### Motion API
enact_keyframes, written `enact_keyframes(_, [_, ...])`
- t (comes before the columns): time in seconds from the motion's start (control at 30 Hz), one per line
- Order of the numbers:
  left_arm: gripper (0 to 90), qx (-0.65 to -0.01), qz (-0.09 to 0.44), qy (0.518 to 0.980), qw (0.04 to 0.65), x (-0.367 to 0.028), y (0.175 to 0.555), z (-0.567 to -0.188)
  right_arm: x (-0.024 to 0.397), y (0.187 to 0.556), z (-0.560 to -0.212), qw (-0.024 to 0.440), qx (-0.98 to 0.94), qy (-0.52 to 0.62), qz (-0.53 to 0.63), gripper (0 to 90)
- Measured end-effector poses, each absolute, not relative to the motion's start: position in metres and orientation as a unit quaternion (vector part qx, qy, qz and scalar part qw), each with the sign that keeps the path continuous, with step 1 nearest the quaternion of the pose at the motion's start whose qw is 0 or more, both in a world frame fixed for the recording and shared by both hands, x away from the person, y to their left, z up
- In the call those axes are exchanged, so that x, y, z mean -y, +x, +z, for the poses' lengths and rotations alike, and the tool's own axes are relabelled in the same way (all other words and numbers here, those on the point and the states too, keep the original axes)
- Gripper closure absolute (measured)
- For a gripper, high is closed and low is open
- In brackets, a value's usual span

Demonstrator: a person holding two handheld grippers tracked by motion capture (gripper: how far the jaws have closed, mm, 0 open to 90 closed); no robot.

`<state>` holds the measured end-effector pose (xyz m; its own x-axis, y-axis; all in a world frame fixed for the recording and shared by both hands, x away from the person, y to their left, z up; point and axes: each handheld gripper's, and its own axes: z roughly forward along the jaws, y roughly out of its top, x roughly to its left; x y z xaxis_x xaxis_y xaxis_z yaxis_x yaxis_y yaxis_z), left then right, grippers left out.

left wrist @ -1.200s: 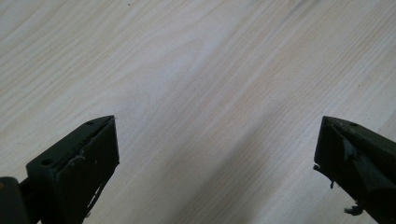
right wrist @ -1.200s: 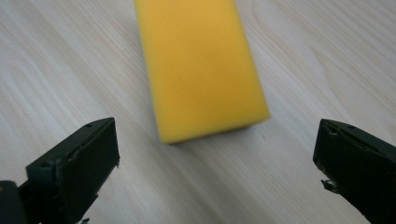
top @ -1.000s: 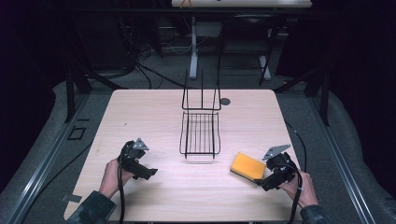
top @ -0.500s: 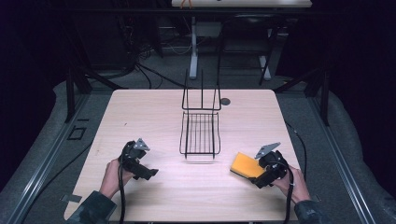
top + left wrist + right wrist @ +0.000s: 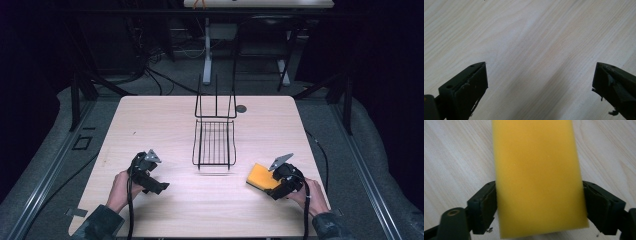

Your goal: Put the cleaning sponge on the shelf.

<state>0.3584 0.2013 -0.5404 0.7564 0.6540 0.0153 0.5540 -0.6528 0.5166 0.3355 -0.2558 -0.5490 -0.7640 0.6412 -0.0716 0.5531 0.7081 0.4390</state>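
A yellow sponge (image 5: 260, 176) (image 5: 536, 170) lies flat on the light wooden table (image 5: 160, 120), at the front right. My right gripper (image 5: 272, 184) (image 5: 539, 186) reaches in from the sponge's near right end. Its jaws have just been closing, and both pads now press on the sponge's long sides. My left gripper (image 5: 159, 187) (image 5: 540, 66) is held over bare wood at the front left, open wide with nothing between its jaws.
A black wire rack (image 5: 215, 145) stands at the table's middle, with an upright back and a flat grid tray running toward me. A small dark round object (image 5: 241, 108) sits behind it to the right. Dark floor, cables and stands surround the table.
My right gripper has slid left onto the sponge and lowered a little, and its jaws have gone from wide open to shut on the sponge. The left gripper has stayed put.
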Motion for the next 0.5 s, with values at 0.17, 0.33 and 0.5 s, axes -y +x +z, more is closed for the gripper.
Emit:
enact_keyframes(0.17, [0.1, -0.334, 0.102, 0.904, 0.247, -0.202, 0.358, -0.54, 0.256, 0.333, -0.547, 0.116, -0.918, 0.323, 0.2, 22.5])
enact_keyframes(0.33, [0.1, -0.334, 0.102, 0.904, 0.244, -0.202, 0.358, -0.54, 0.258, 0.333, -0.541, 0.121, -0.912, 0.328, 0.216, 22.8])
enact_keyframes(0.5, [0.2, -0.334, 0.101, 0.906, 0.24, -0.201, 0.358, -0.542, 0.26, 0.332, -0.538, 0.124, -0.91, 0.328, 0.219, 22.9])
